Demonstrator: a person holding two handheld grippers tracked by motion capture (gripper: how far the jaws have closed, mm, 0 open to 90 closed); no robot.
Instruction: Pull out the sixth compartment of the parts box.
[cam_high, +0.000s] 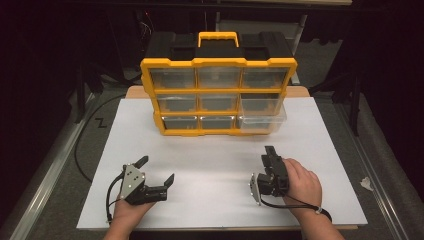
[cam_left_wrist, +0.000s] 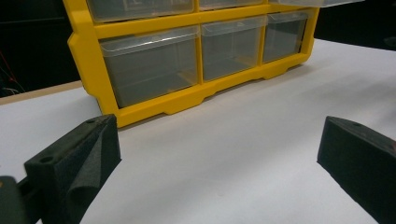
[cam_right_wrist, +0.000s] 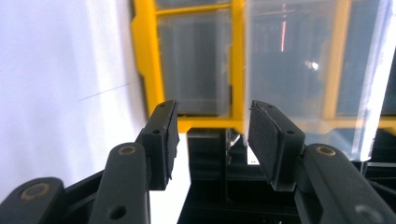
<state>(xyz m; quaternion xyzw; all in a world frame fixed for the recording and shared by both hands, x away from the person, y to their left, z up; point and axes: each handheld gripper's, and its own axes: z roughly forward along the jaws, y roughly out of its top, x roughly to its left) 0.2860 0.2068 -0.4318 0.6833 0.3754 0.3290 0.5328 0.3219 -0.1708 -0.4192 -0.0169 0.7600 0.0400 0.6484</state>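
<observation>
the yellow organizer (cam_high: 218, 95) stood upright at the far side of the white table (cam_high: 220, 200), nine clear drawers in three rows of three. the lower right drawer (cam_high: 261, 119) stuck out of its slot, seemingly partly pulled. the left gripper (cam_high: 156, 172) rested near the front edge, jaws wide, empty. the right gripper (cam_high: 270, 156) held nothing, jaws narrowly parted, rolled sideways. reaching that drawer would go best level and square to its front lip.
</observation>
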